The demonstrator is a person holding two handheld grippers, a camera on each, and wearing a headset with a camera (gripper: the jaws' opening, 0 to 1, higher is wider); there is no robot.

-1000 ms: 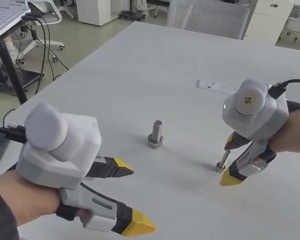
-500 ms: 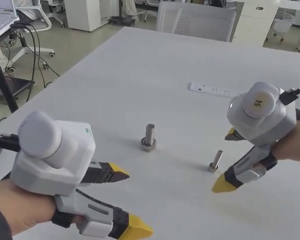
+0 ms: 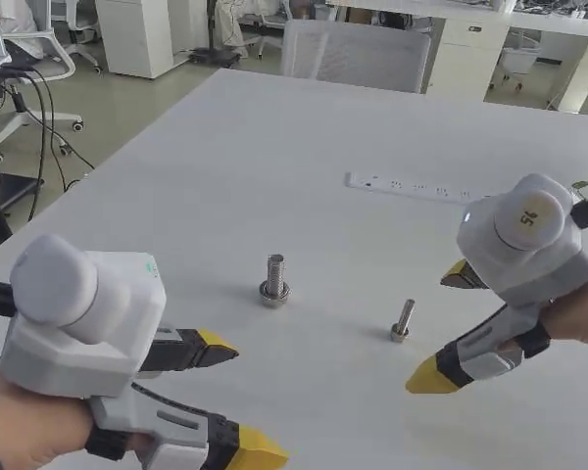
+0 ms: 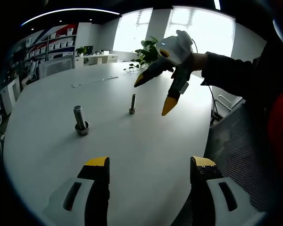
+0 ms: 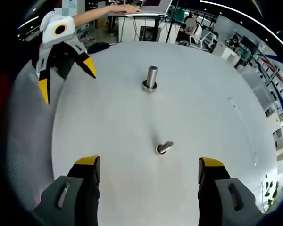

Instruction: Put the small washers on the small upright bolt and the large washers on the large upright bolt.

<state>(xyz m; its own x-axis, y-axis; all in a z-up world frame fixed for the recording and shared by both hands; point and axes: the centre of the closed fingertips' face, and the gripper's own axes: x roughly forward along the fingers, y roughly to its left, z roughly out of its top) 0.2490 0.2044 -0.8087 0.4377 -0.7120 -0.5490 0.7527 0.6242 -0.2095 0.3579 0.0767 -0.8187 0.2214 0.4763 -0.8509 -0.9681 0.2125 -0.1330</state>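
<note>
White and wide, the counter (image 3: 225, 166) runs away from you into an open office. A grey mesh chair (image 3: 353, 54) sits at its far edge, a white cabinet (image 3: 132, 34) stands beyond, and cables (image 3: 49, 137) trail at the far left. A white power strip (image 3: 412, 186) lies flat toward the far right.

On the near left, your left claw (image 3: 245, 401) hovers above the counter with its yellow-tipped jaws spread apart and nothing between them. Right of it and farther off, the large bolt (image 3: 274, 279) stands upright with a wider metal collar (image 3: 273, 292) around its foot. Whether that collar is the bolt head alone or washers stacked on it is too small to tell.

Farther right and a little nearer, well apart from the large bolt, the small bolt (image 3: 402, 320) stands with a slight lean. A ring (image 3: 399, 336) sits at its base too. Your right claw (image 3: 436, 328) hangs just beside the small bolt on its right, jaws wide, holding nothing and not touching it.

Judging by two empty claws and metal at the foot of both bolts, you are likely at or near the end of the sorting. If any washers are left, you would need to find them first. Count what sits on each bolt before you call it done.
</note>
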